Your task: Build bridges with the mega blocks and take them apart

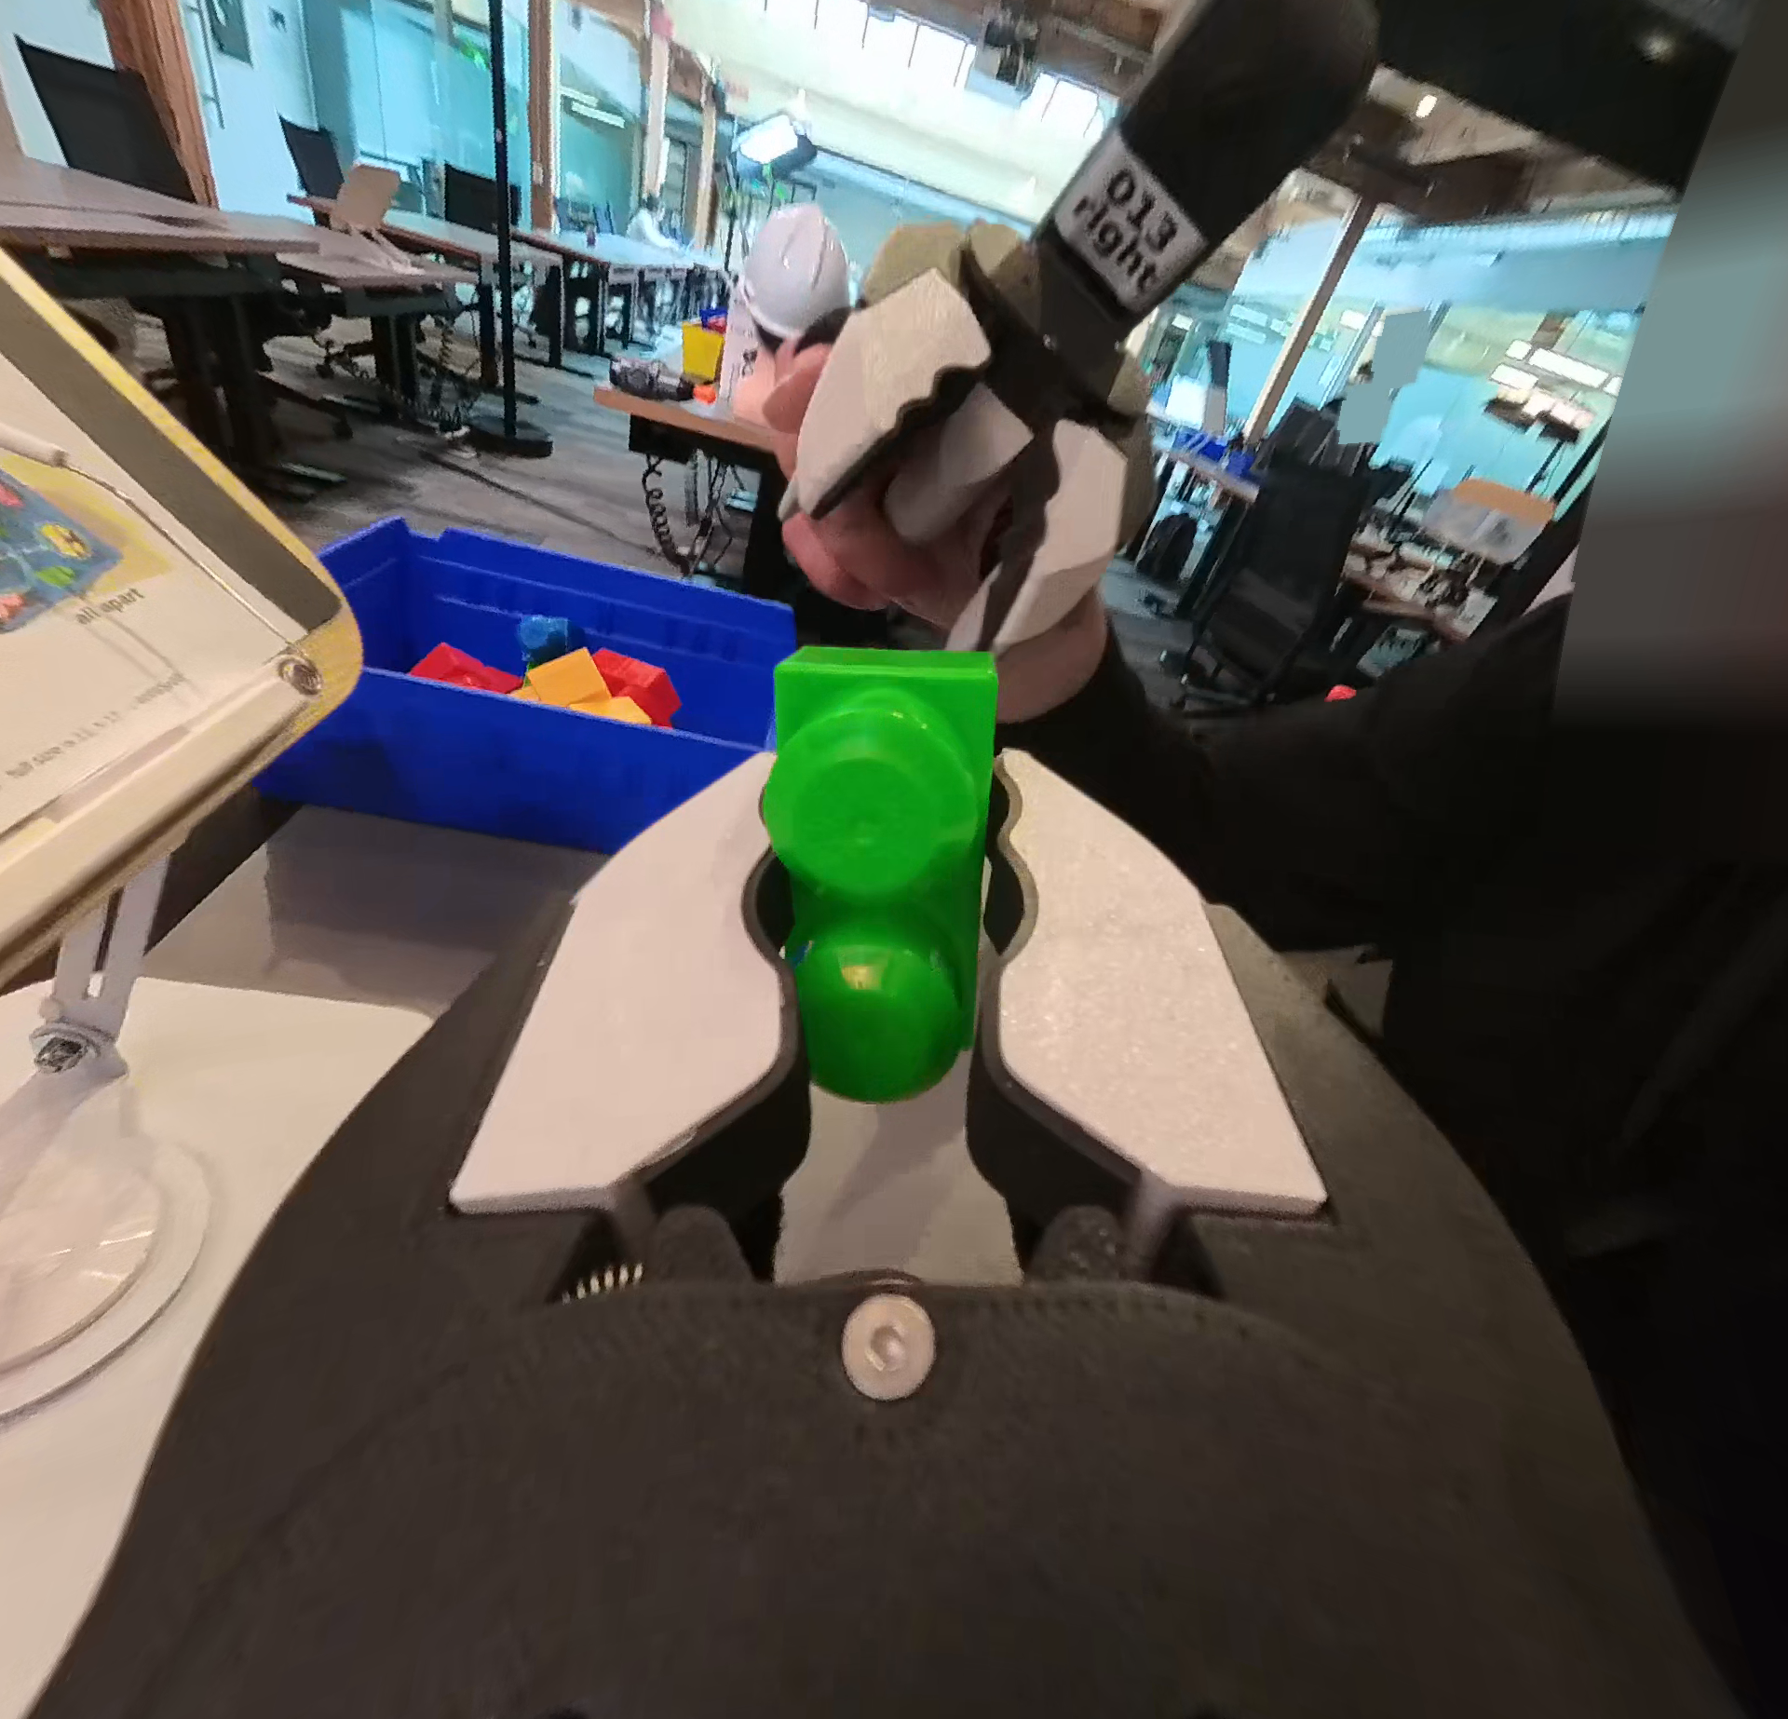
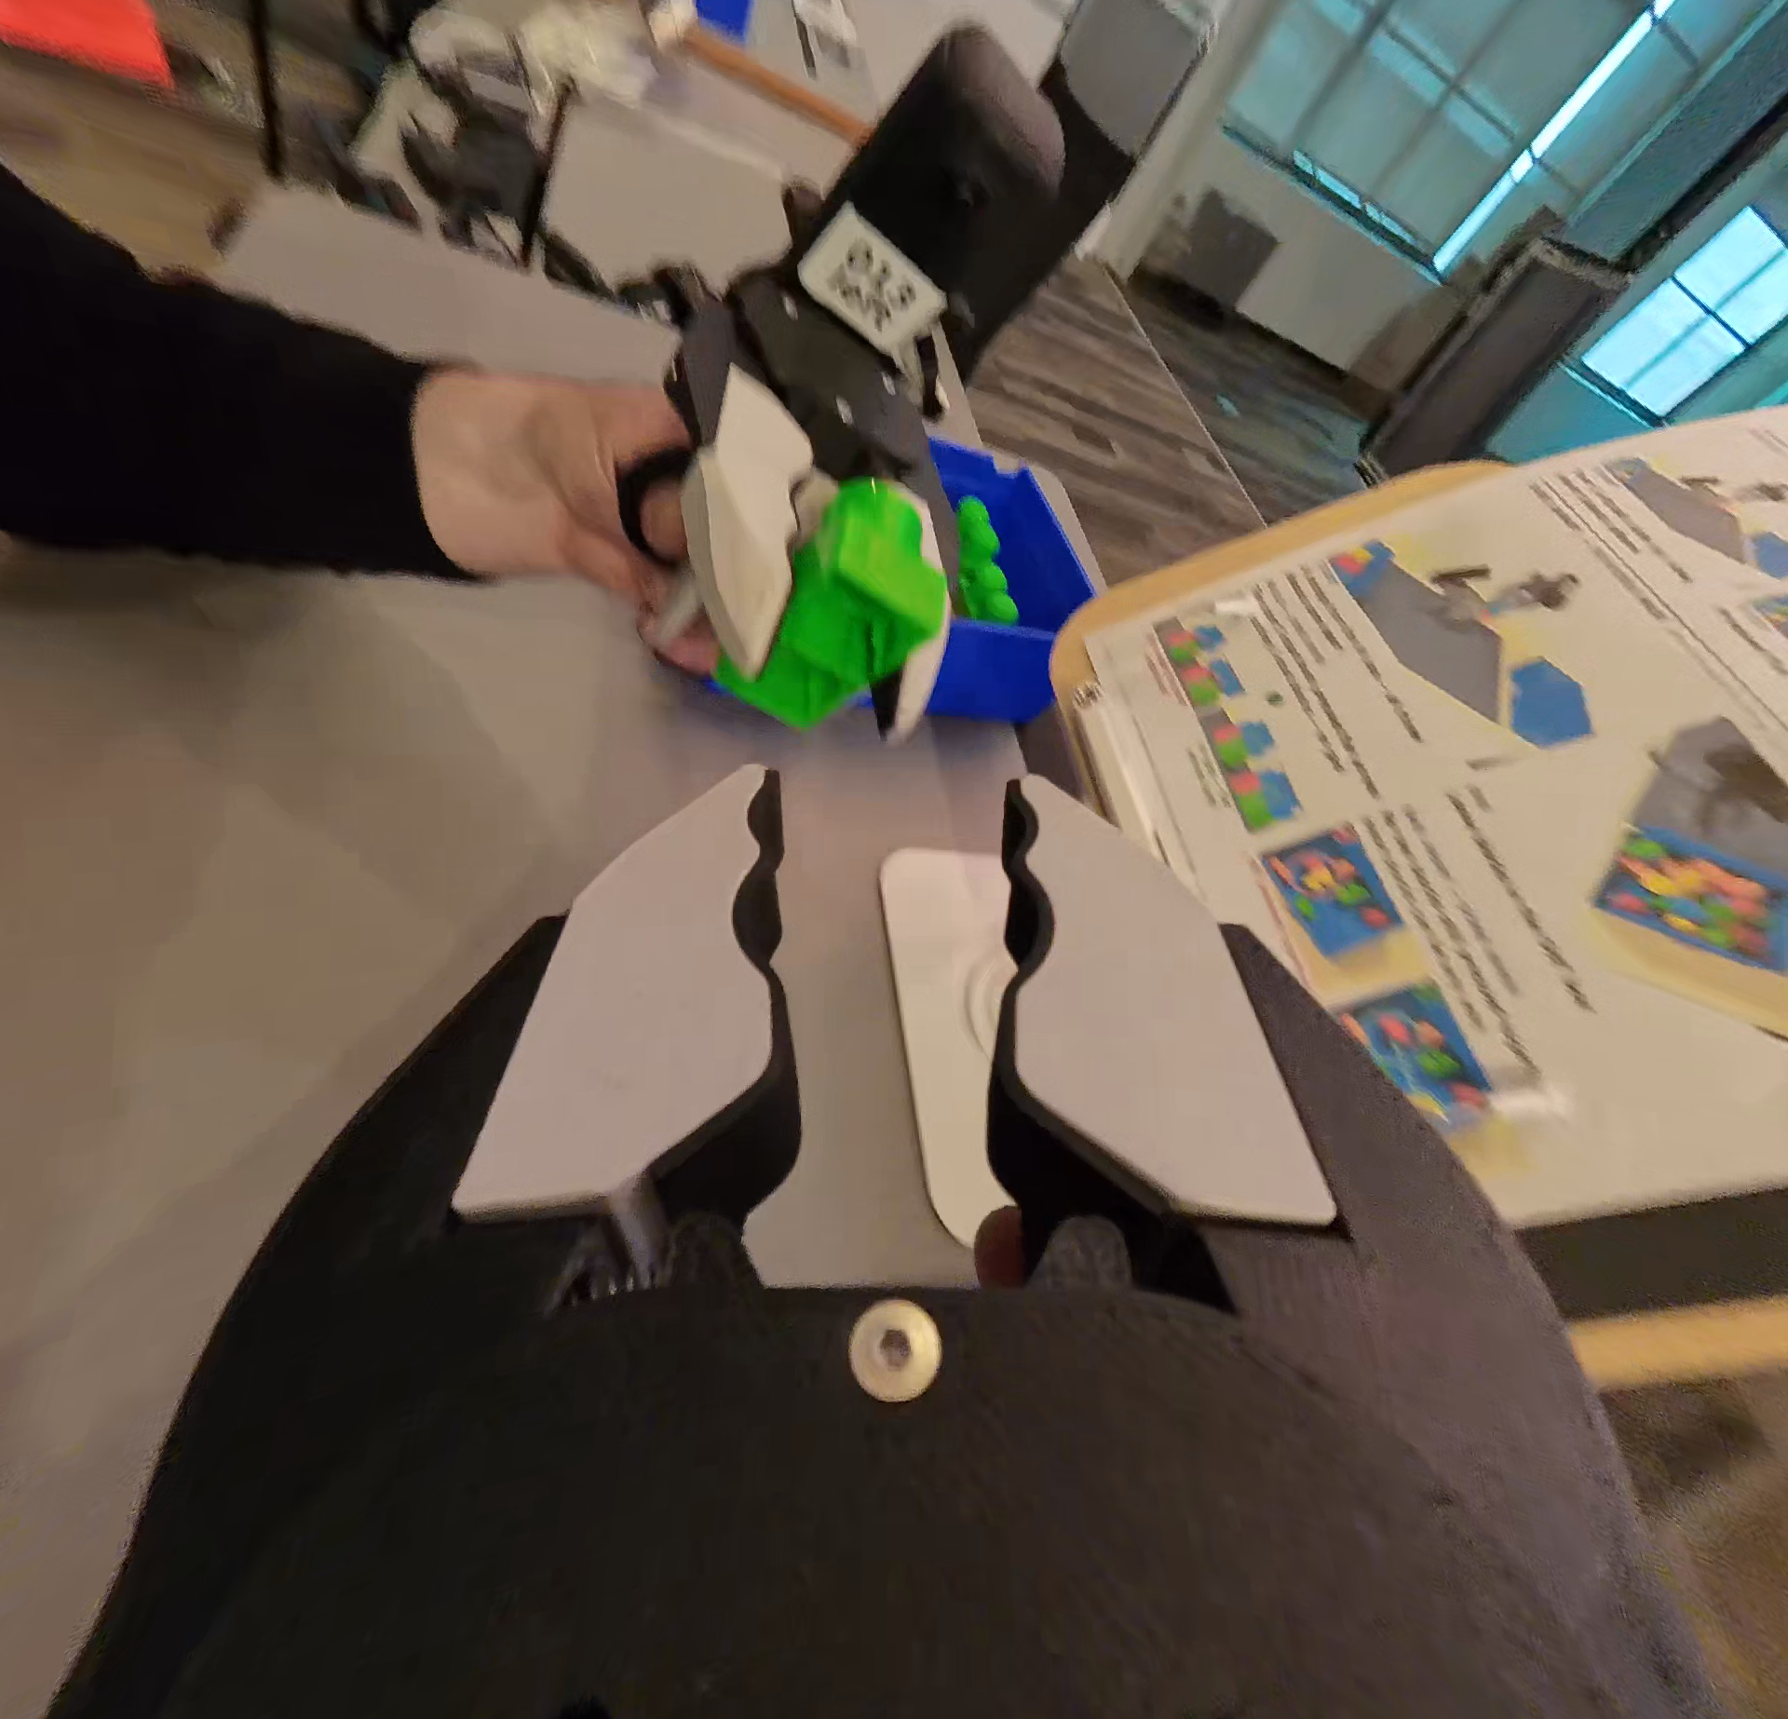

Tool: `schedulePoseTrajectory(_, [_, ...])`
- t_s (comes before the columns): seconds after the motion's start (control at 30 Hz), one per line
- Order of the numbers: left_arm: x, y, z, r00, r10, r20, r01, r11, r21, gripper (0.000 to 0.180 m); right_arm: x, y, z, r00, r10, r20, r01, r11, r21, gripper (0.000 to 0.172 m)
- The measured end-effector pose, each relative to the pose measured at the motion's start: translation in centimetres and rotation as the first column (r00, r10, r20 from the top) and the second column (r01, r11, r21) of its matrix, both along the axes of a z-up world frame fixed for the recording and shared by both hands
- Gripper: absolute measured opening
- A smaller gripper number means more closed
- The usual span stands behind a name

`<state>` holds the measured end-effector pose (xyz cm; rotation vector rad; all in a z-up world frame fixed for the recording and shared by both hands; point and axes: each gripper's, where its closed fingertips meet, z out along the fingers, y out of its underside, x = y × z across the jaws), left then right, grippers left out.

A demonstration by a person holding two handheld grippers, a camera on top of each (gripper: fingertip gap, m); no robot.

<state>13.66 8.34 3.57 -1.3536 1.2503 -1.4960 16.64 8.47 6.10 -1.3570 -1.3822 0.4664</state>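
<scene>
Left tool clamps green mega block by flat sides, near blue bin; light, rigid, slick plastic. Right tool open, empty.

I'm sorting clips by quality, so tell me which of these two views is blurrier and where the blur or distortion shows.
Right wrist view: motion-smeared, especially the green block in the left gripper and the instruction sheet. Left wrist view: sharper on the green block, with wide-angle bending at the edges and a dark right side.
</scene>
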Motion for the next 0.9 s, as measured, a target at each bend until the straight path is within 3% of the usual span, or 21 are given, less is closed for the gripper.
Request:
schedulePoseTrajectory(0.13, [0.8,-0.4,-1.2,0.995,0.037,-0.088,-0.028,0.994,0.108,0.037,-2.4,-0.7,0.4,0.982,0.071,-0.177,-0.101,0.980,-0.169,0.041])
schedulePoseTrajectory(0.47, [2.1,-1.9,-2.1,0.985,0.075,-0.156,-0.031,0.963,0.269,0.037,-5.3,-1.5,-1.9,0.953,0.154,-0.261,-0.241,0.907,-0.346,0.037])
schedulePoseTrajectory(0.7, [2.0,-1.9,-0.9,0.991,0.098,-0.093,-0.065,0.949,0.309,0.037,-5.1,-1.7,-0.8,0.943,0.158,-0.292,-0.248,0.922,-0.299,0.036])
schedulePoseTrajectory(0.73, [1.9,-2.0,-0.8,0.992,0.091,-0.093,-0.057,0.946,0.318,0.045,-4.9,-1.8,-0.3,0.938,0.158,-0.308,-0.250,0.925,-0.288,0.037])
schedulePoseTrajectory(0.8, [1.4,-1.7,-1.2,0.984,0.100,-0.151,-0.045,0.942,0.332,0.057,-3.9,-1.5,0.8,0.942,0.128,-0.312,-0.208,0.948,-0.242,0.037])
schedulePoseTrajectory(0.9, [0.2,-0.9,-0.8,0.981,0.131,-0.142,-0.070,0.927,0.368,0.054,-0.4,-0.2,3.0,0.940,0.049,-0.338,-0.118,0.975,-0.187,0.037])
